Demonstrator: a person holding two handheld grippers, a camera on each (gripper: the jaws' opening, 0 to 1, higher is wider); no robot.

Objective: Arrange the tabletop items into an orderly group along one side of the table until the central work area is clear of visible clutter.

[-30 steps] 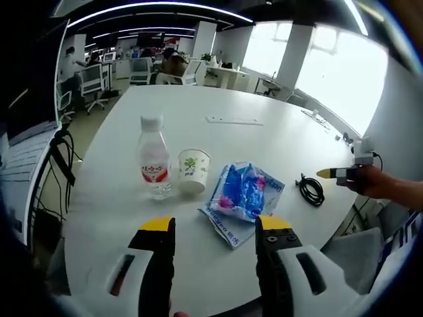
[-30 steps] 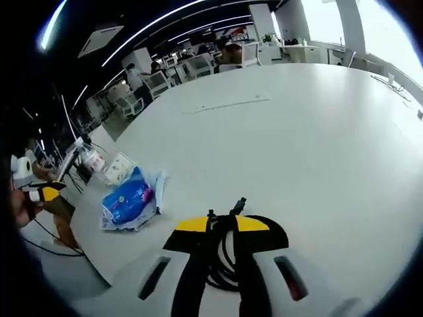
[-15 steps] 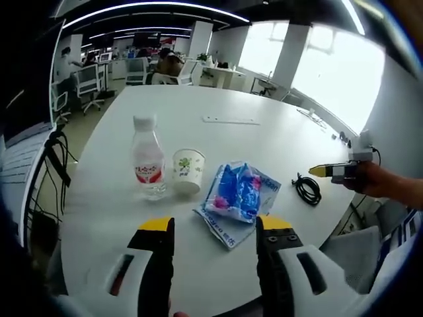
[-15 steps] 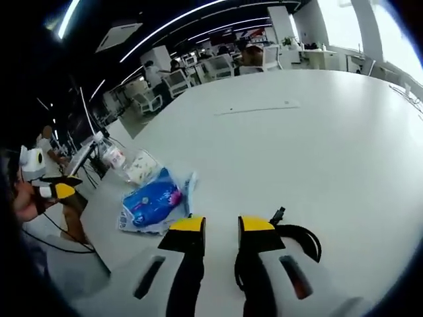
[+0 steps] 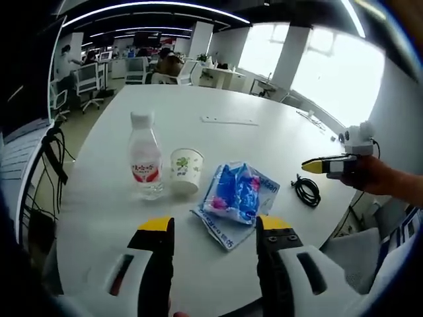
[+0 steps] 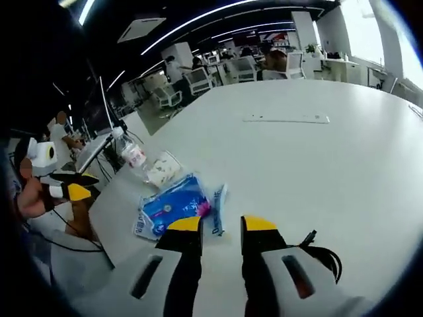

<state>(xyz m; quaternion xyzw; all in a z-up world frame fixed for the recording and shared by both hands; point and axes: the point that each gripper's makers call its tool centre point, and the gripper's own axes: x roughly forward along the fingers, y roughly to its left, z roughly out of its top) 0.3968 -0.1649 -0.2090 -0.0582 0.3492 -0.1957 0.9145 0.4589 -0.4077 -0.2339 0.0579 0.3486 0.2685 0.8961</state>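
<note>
1. The white table carried everything along its near edge, with its broad middle and far side bare apart from a thin flat strip; the row already sat to one side, so the job left was, by my judgement, to tighten it.
2. The blue tissue pack lay flat near the middle of that edge, tilted askew, just beside the paper cup. Squaring it to the edge would suit a push or a low pinch on its loose wrapper rim.
3. The water bottle stood upright at the row's left end, close to the cup; any nudge of the pack should go gently, lest cup or bottle tip.
4. The black cable lay coiled apart from the pack, toward the right end of the edge; it probably wants drawing in beside the pack.
5. The left gripper hovered before the pack, jaws apart and empty.
6. The right gripper hung above the table between pack and cable, jaws apart, holding nothing.
</note>
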